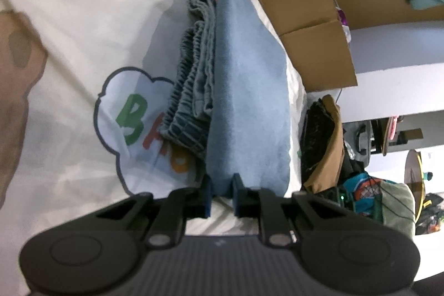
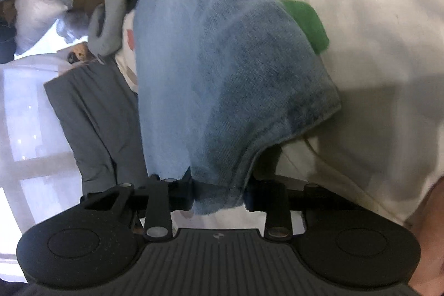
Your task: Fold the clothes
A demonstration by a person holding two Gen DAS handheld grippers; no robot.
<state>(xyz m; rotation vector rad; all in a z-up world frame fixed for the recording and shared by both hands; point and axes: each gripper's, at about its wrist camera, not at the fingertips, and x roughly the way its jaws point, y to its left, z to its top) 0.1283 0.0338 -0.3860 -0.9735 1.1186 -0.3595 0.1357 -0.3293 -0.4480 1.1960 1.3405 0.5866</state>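
Both grippers, left gripper point(image 1: 222, 196) and right gripper point(image 2: 217, 193), are clamped on the light-blue garment point(image 1: 247, 90). Mid-fold near the bedsheet point(image 1: 69, 18) edge; next, lay it flat.

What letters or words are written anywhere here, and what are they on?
"B", green, inside the cloud shape printed on the white sheet.
Next to it a red letter and an orange round one, both partly under the folded jeans: unreadable.
Right wrist view: no text.

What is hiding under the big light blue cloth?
Under the light blue cloth sits a folded stack of denim clothes, on the cartoon-print bedsheet. Only the stack's edges show; the rest is covered.
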